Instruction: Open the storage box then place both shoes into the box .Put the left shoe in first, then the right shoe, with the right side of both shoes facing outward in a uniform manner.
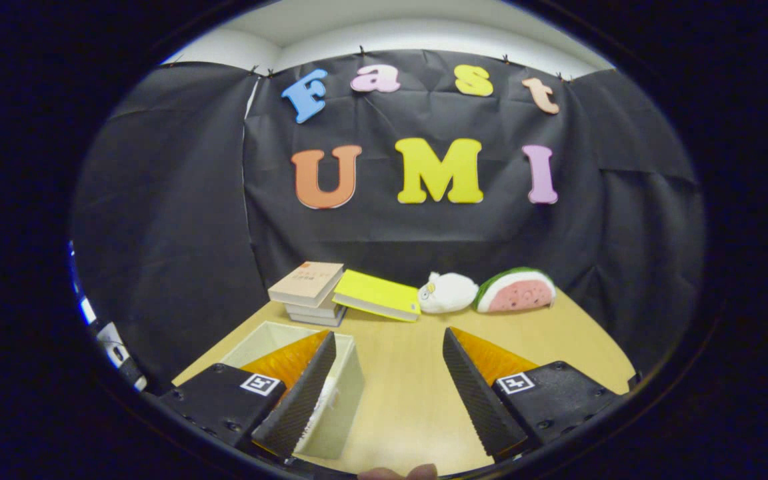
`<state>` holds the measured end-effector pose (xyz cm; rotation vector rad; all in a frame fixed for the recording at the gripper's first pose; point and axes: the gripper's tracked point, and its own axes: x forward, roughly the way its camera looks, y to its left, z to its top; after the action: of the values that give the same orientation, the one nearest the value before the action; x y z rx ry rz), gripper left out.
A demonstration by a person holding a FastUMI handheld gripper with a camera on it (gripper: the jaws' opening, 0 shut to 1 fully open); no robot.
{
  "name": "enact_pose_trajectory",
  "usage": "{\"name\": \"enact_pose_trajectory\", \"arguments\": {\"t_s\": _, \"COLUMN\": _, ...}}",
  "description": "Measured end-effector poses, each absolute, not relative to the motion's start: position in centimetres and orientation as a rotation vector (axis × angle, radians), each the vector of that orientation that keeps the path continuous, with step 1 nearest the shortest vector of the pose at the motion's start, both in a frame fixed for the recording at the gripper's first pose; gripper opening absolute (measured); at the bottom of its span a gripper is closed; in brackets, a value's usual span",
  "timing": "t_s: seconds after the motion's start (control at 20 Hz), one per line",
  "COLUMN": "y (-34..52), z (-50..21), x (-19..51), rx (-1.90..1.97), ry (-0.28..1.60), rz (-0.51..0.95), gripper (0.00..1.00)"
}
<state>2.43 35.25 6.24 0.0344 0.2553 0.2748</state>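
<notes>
Open-topped pale rectangular storage box (351, 373) on the light wooden table (411, 393), at seven o'clock, its near rim under the left finger (301, 397). Gripper (389, 340) fingers spread wide, empty; bare tabletop between them. At twelve o'clock beyond: stacked books (309, 288), yellow book (377, 295), white plush (447, 293), watermelon-slice plush (516, 290).

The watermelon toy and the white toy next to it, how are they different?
The watermelon toy is pink with a green rind and shaped like a slice; the white toy is plain white, rounder and smaller. Both look soft and lie side by side on the table, well beyond the open tool.
</notes>
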Motion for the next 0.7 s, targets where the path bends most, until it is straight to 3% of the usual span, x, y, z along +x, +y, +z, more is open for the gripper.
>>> {"name": "enact_pose_trajectory", "arguments": {"t_s": 0.3, "y": 30.7, "z": 6.3, "x": -0.8, "rx": 0.008, "ry": 0.058, "rz": 0.223, "gripper": 1.0}}
{"name": "enact_pose_trajectory", "arguments": {"t_s": 0.7, "y": 28.0, "z": 4.8, "x": -3.3, "rx": -0.02, "ry": -0.022, "rz": 0.163, "gripper": 1.0}}
